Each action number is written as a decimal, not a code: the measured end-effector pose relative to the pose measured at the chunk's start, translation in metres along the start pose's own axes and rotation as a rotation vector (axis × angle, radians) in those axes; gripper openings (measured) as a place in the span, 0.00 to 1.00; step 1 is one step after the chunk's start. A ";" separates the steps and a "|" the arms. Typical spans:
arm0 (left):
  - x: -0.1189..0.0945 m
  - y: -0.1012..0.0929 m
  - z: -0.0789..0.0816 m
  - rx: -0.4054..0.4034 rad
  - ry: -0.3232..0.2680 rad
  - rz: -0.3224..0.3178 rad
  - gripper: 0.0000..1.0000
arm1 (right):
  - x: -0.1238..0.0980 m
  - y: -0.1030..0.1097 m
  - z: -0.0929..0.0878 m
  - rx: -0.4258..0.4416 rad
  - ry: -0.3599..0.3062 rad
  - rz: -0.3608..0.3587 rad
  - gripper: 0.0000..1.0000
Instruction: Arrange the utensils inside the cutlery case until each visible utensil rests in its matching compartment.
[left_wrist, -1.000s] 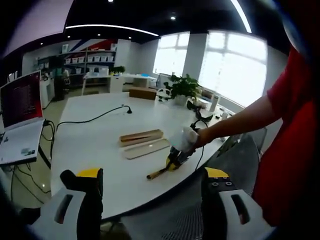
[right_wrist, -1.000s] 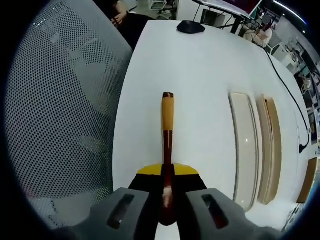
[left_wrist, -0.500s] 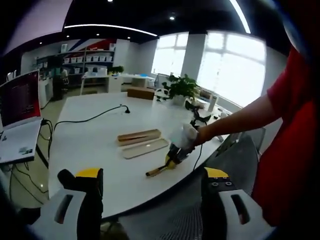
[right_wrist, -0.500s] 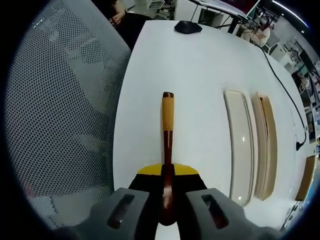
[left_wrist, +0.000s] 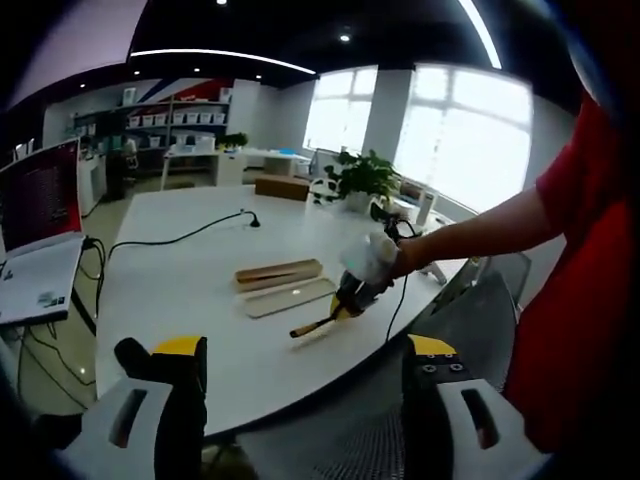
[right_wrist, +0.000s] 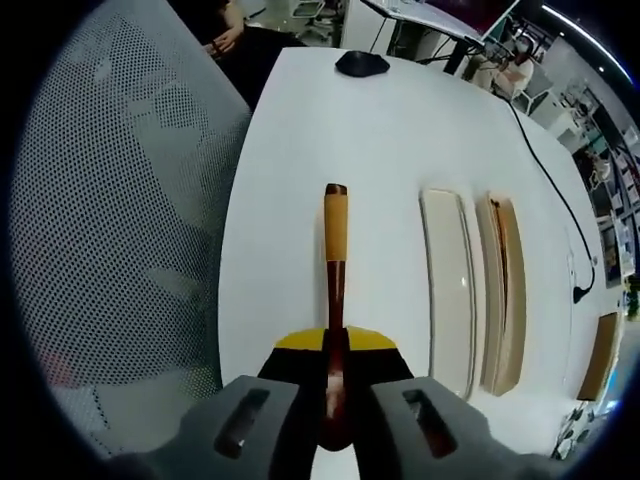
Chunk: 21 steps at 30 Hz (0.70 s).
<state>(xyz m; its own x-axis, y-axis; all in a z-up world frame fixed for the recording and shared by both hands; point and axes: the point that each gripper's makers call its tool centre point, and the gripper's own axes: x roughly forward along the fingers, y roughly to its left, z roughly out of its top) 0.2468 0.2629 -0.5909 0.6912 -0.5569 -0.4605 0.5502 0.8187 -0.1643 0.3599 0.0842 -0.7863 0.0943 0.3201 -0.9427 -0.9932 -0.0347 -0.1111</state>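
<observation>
My right tongs clamped on wooden-handled utensil, above white bench; cutlery case beside lid. My left tongs spread wide, empty. No readable writing.

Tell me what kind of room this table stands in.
Probably an open office or lab: a big white table with a laptop, shelves of bins at the far wall, and a mesh office chair at the table's edge.

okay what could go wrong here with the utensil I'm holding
The right gripper pinches the utensil at one end only, with the rest sticking out free, so it might twist or slip. The case and lid lie off to the side; the long free end could knock either on the way over.
</observation>
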 end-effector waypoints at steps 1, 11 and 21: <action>0.000 0.000 0.000 0.000 -0.001 0.000 0.82 | 0.000 -0.001 0.000 -0.002 0.000 -0.001 0.01; 0.000 0.001 -0.003 -0.004 0.006 0.001 0.81 | -0.015 -0.025 0.002 -0.009 0.005 -0.024 0.01; 0.002 0.001 -0.002 -0.002 0.010 -0.001 0.81 | -0.022 -0.043 0.001 -0.026 -0.001 -0.036 0.01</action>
<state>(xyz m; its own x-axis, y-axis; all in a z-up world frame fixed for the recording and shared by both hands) 0.2478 0.2624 -0.5933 0.6860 -0.5565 -0.4687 0.5501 0.8184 -0.1665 0.4002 0.0794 -0.7603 0.1301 0.3229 -0.9374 -0.9870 -0.0478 -0.1535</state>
